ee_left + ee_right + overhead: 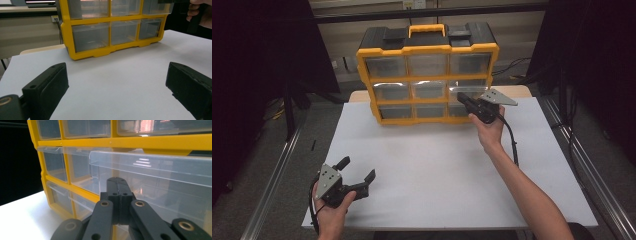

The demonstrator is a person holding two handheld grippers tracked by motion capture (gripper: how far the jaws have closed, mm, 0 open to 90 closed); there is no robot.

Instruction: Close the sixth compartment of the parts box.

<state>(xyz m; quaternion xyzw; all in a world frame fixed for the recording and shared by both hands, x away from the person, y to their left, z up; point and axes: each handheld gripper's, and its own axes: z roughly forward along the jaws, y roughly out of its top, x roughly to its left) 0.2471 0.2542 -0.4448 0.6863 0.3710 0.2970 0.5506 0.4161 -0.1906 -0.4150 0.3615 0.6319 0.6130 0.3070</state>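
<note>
A yellow and black drawer cabinet [428,75] stands at the far edge of the white table [437,170], in the upper middle of the high view, with a yellow handle [426,29] on its black top. It has three rows of three clear drawers. In the right gripper view the middle-row drawer [155,170] on the right sticks out past the yellow frame, toward the camera; its contents, if any, cannot be made out through the glare on the plastic.

The right gripper [462,98] sits right of centre in the high view, its tip at the right end of the cabinet's middle row. In the right gripper view its two black jaws [117,192] are pressed flat together, just below the lip of the protruding drawer. Whether they touch the drawer face is unclear, since the jaws cover that spot. The right hand [488,131] holds the gripper from below, and a black cable [512,142] trails down along the forearm.

The left gripper [358,170] is in the lower left of the high view, low over the near table, well apart from the cabinet. Its jaws stand wide apart with only bare table between them. In the left gripper view the cabinet's top row is cut off by the upper edge, and the other hand [200,13] shows partly in the upper right corner.
</note>
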